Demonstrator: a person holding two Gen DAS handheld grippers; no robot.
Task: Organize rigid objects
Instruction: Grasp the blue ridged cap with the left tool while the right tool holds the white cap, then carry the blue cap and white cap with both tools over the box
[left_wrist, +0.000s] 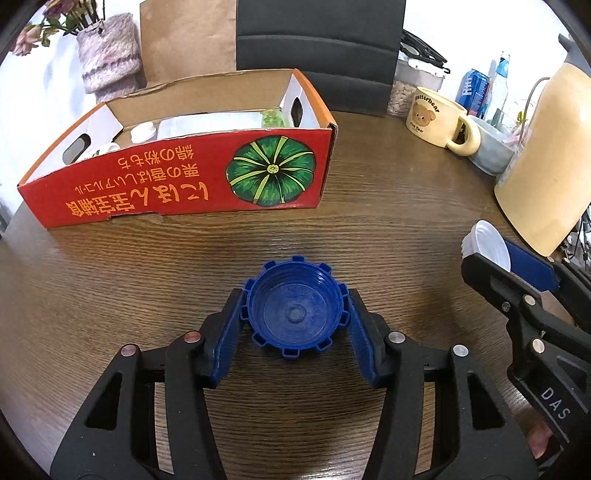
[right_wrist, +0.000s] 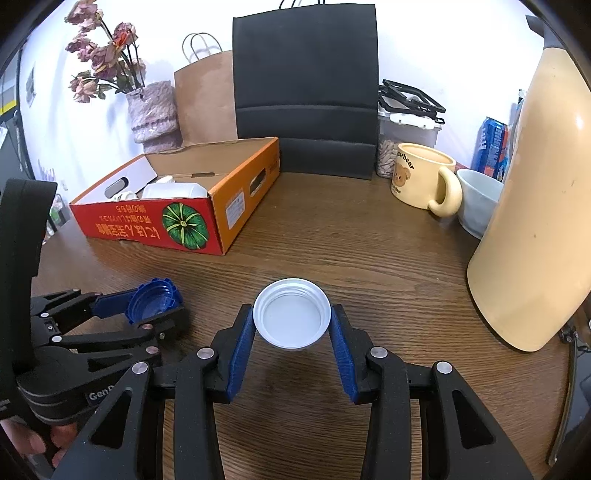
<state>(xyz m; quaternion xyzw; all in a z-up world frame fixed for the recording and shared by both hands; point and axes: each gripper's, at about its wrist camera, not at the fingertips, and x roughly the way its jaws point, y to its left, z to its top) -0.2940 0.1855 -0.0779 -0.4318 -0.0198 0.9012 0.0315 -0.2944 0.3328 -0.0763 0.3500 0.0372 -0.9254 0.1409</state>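
Now left gripper clamps blue cap — right gripper clamps white lid.

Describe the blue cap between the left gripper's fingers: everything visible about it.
The blue cap is a round, plastic-looking screw lid with square lugs spaced around its outer rim. It faces open side up, showing inner threads and a small raised disc at its centre. It sits between the left gripper and its ribbed blue pads, which press on opposite sides. In the right wrist view it tilts slightly above the wooden table; whether it rests on the table cannot be told.
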